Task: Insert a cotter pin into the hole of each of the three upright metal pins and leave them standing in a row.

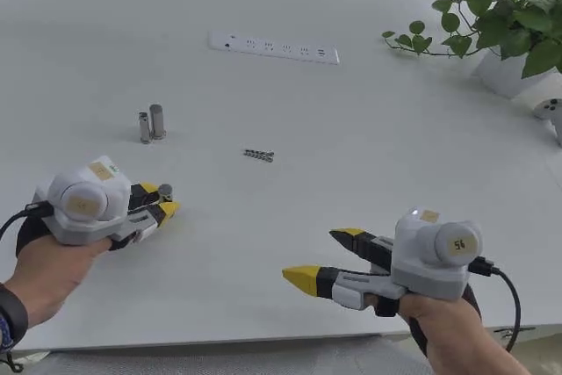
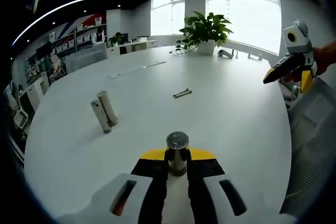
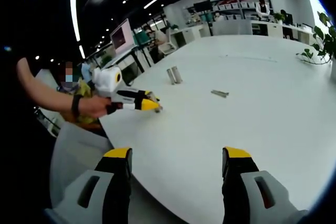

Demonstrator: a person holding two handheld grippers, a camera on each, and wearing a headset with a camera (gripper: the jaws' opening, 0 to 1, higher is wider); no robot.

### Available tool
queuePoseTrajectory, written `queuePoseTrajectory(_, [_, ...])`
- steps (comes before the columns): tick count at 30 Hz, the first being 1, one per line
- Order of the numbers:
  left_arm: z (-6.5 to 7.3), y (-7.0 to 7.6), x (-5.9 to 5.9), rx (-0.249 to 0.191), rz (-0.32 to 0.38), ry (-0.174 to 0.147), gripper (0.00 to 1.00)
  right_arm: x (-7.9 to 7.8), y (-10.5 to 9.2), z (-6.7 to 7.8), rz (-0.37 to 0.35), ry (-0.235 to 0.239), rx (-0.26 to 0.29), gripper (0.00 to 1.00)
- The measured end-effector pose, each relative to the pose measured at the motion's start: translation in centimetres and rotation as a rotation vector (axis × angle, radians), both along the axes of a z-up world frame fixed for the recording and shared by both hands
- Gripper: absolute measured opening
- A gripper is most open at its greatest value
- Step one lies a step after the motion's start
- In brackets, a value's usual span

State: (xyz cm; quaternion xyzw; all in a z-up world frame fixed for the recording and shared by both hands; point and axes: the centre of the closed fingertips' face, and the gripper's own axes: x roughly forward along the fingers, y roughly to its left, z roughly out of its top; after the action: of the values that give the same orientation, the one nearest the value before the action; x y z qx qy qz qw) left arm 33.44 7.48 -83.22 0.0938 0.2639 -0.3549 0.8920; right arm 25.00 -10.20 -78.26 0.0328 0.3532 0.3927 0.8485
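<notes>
My left gripper (image 1: 164, 200) is shut on a short metal pin (image 2: 177, 152), which stands upright between its yellow tips near the table's front left. Two more metal pins (image 1: 151, 123) stand side by side farther back; in the left gripper view these two pins (image 2: 104, 110) are ahead to the left. A small bunch of cotter pins (image 1: 258, 155) lies flat mid-table, and the cotter pins (image 2: 182, 93) lie beyond the held pin. My right gripper (image 1: 327, 256) hangs open at the front right edge, nothing between its jaws (image 3: 178, 161).
A white power strip (image 1: 274, 47) lies at the back of the white table (image 1: 369, 147). A potted plant (image 1: 509, 19) stands at the back right corner, with a small white object (image 1: 550, 111) beside it. The table's front edge runs just under both hands.
</notes>
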Motion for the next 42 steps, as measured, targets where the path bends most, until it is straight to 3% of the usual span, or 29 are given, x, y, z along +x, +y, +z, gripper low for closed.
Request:
queuePoseTrajectory(5, [0.0, 0.3, 0.3, -0.004, 0.08, 0.003, 0.11, 0.0, -0.1, 0.0, -0.003, 0.0, 0.0, 0.72])
queuePoseTrajectory(21, [-0.4, 1.0, 1.4, 0.045, 0.269, -0.019, 0.12, 0.0, -0.1, 0.1, -0.007, -0.002, 0.0, 0.72])
queuePoseTrajectory(42, [-1.1, 1.3, 2.4, 0.061, 0.38, -0.017, 0.12, -0.3, -0.6, 0.0, -0.013, 0.001, -0.004, 0.72])
